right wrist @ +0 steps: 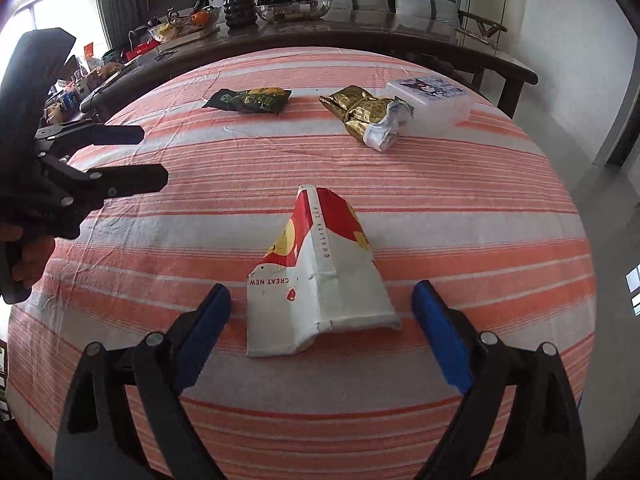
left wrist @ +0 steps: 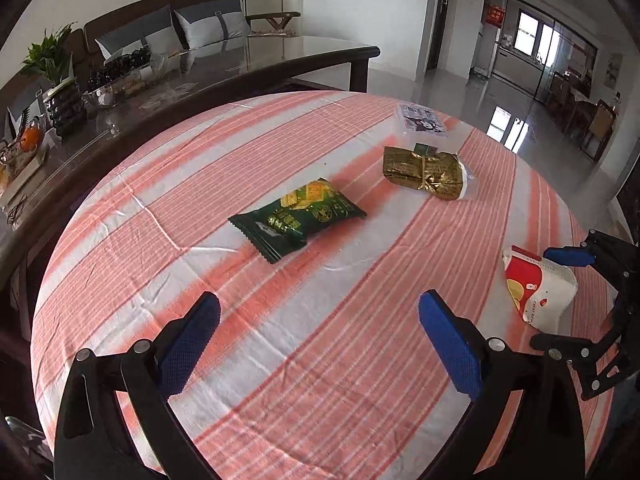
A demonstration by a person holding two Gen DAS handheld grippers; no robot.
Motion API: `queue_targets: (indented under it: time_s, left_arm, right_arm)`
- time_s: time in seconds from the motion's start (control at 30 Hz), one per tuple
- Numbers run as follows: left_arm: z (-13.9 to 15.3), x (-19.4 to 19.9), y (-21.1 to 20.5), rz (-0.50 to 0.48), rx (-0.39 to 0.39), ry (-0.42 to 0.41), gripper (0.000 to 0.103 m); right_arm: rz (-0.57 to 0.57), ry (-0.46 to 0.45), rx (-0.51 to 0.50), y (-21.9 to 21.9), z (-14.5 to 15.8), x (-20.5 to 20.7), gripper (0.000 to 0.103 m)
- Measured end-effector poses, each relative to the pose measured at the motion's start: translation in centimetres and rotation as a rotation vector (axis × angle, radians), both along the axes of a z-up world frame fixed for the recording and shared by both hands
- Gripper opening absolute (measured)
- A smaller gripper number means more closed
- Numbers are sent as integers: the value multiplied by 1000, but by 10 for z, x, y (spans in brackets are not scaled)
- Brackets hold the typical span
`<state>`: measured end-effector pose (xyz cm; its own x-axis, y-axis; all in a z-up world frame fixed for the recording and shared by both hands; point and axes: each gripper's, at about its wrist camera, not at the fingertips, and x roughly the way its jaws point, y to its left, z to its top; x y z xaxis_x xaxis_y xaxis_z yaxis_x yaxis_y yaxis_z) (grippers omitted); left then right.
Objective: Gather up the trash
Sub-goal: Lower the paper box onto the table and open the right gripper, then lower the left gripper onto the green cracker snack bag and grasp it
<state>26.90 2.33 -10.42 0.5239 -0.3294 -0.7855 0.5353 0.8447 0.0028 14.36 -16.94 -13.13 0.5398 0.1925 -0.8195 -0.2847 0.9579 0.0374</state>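
Note:
A red and white paper cup wrapper (right wrist: 320,280) lies flat on the striped tablecloth, its near end between the open blue pads of my right gripper (right wrist: 322,308); it also shows in the left wrist view (left wrist: 536,288). A green snack packet (left wrist: 298,216) lies ahead of my open, empty left gripper (left wrist: 320,320), well beyond its fingertips. A gold wrapper (left wrist: 424,170) lies further right. In the right wrist view the green packet (right wrist: 250,100) and the gold wrapper (right wrist: 362,114) lie at the far side. The right gripper (left wrist: 560,300) shows at the left view's right edge, the left gripper (right wrist: 154,156) at the right view's left.
A clear plastic box (left wrist: 420,118) with a cartoon lid stands at the far table edge, also in the right wrist view (right wrist: 430,100). A dark wooden table (left wrist: 224,68) with a plant, bowls and fruit stands behind the striped table (left wrist: 280,360). A sofa with cushions is behind that.

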Motion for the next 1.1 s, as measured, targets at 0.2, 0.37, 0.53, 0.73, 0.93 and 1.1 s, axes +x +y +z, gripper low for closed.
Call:
queue_targets:
  time_s: [0.2, 0.37, 0.53, 0.73, 0.93, 1.1]
  left_arm:
    - [-13, 66, -17, -171, 92, 33, 98]
    - [-23, 79, -30, -246, 60, 48, 98]
    - [-24, 53, -38, -362, -36, 119, 98]
    - [-20, 20, -40, -367, 7, 101, 98]
    - [-11, 49, -52, -142, -78, 162, 98]
    - [-20, 59, -74, -61, 45, 129, 61]
  right_arm:
    - [-1, 0, -1, 0, 0, 0, 90]
    - [-1, 0, -1, 0, 0, 0, 90]
    - [0, 0, 1, 0, 0, 0, 90]
    - [-1, 0, 1, 0, 0, 0, 90]
    - [-1, 0, 1, 0, 0, 0, 90]
    - [-1, 0, 1, 0, 0, 0, 90]
